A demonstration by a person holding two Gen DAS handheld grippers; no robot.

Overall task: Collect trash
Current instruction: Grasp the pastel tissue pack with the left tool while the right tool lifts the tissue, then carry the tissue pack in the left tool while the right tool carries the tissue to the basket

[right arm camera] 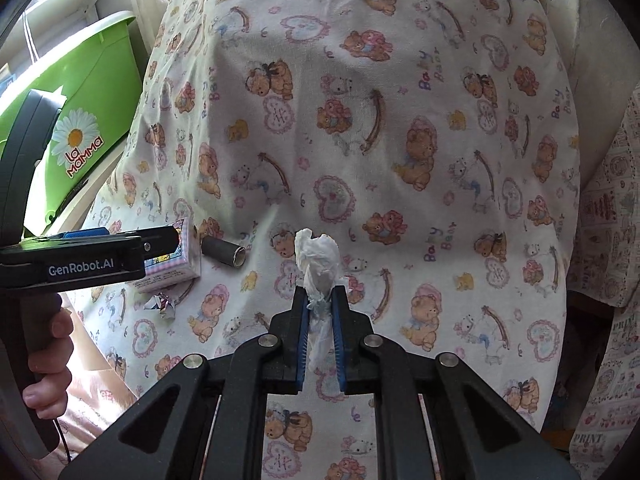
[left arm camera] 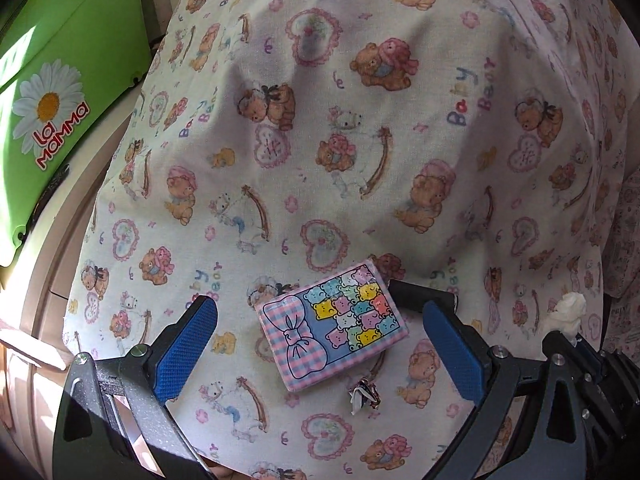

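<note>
**Tissue pinched on the right, left jaws wide over the bear packet**

The right gripper [right arm camera: 320, 300] is clenched on a crumpled white tissue [right arm camera: 318, 258]; the wad sticks up beyond the fingertips and a tail hangs down between the pads, clear of the bear-print cloth [right arm camera: 400, 140]; it looks weightless and soft, so it should stay put unless it snags or tears.

The left gripper [left arm camera: 320, 344] is released, its jaws standing wide either side of a small pastel packet [left arm camera: 334, 326] lying flat on the cloth; probably light, slightly squashy and glossy, best taken across its narrow sides.

Just near of the packet lies a scrap of crumpled foil wrapper [left arm camera: 364, 394]; to its right, a dark cardboard tube [right arm camera: 224, 254], stiff enough to pinch across the middle.

A green bin [right arm camera: 92, 92] stands far left.
</note>
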